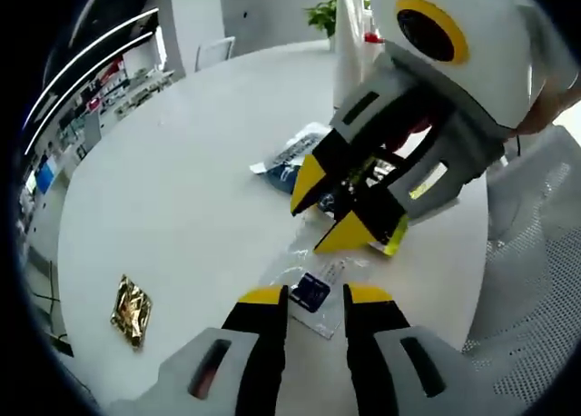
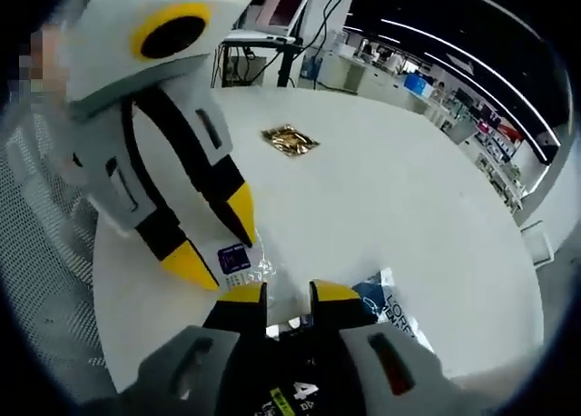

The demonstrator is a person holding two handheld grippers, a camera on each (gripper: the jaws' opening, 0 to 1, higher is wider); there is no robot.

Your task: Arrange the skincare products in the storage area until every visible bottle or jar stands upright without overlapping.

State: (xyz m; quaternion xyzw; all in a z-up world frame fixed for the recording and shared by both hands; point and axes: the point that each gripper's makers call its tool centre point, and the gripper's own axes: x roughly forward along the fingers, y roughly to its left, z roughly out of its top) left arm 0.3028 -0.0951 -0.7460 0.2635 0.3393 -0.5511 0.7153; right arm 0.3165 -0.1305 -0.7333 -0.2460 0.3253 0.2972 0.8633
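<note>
Left gripper view first: we take the round white tabletop [image 1: 182, 189] as our landmark, the largest thing before us. No bottle or jar stands on it that we can make out; the task's things here are flat sachets, so "upright" may not fit them at all.

Near the tabletop's edge closest to us, the right hand-held gripper [image 1: 349, 207] reaches in from the right, its yellow-tipped jaws closed on a dark packet with a yellow-green edge [image 1: 377, 207]. Just beyond it on the tabletop lies a blue-and-white sachet [image 1: 290, 157].

The left hand-held gripper [image 1: 315, 298] hovers at that same near edge with its jaws a little apart, nothing between them that we can see. Right under them rests a clear sachet with a dark blue label [image 1: 313, 289]. In the right gripper view that sachet [image 2: 238, 260] sits touching or just beside the left hand-held gripper's tips [image 2: 218, 243].

Well apart, toward the tabletop's far side, lies a small gold foil packet [image 1: 130, 312].

The risks, as we judge them:
- the two hand-held grippers crowd one spot and could knock each other;
- the clear sachet is thin and slippery, so closing on it may skid it off the near edge;
- the clamped packet could slip or crumple if pulled.
</note>
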